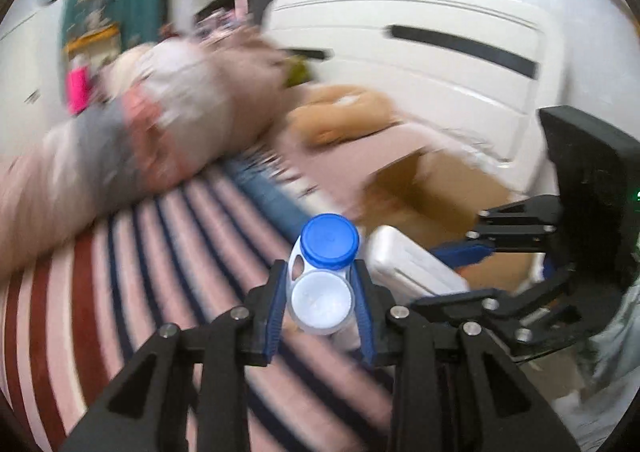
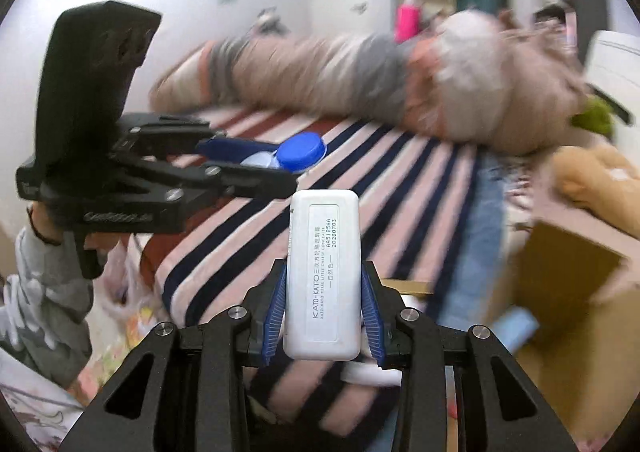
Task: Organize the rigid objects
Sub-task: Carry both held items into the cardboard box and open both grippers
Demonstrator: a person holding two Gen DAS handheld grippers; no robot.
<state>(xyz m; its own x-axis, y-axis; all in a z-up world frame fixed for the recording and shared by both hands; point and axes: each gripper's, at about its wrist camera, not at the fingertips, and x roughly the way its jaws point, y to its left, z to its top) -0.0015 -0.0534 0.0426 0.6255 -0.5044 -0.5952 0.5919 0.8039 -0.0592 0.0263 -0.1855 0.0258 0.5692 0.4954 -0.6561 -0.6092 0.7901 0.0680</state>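
The white concealer case point(image 2: 323, 276) stands upright between the blue pads of the right gripper point(image 2: 324, 312), its long printed face turned to the camera; the jaws are closed down to the case's width and pinch it by its narrow sides near the lower end, a hold that probably keeps the flat face from slipping or twisting in transit. The contact lens case point(image 1: 320, 276), a white twin-cup piece with one blue cap point(image 1: 329, 240) and one pale cap, sits in the left gripper point(image 1: 320, 292), whose jaws are drawn in around the pale cup so that the blue-capped cup juts forward past the fingertips. Both items are therefore carried in the air, above the striped bedcover point(image 1: 168, 252), with neither resting on anything. In the right wrist view the left gripper point(image 2: 248, 161) appears to the left and farther off, well apart from the concealer case, so the two loads do not collide. To the right lies an open cardboard box point(image 2: 568, 292), which seems the likely destination for both pieces, though that is only a judgement. Beyond, a long soft bolster point(image 2: 360, 71) lies across the far side of the bed, heavily blurred.
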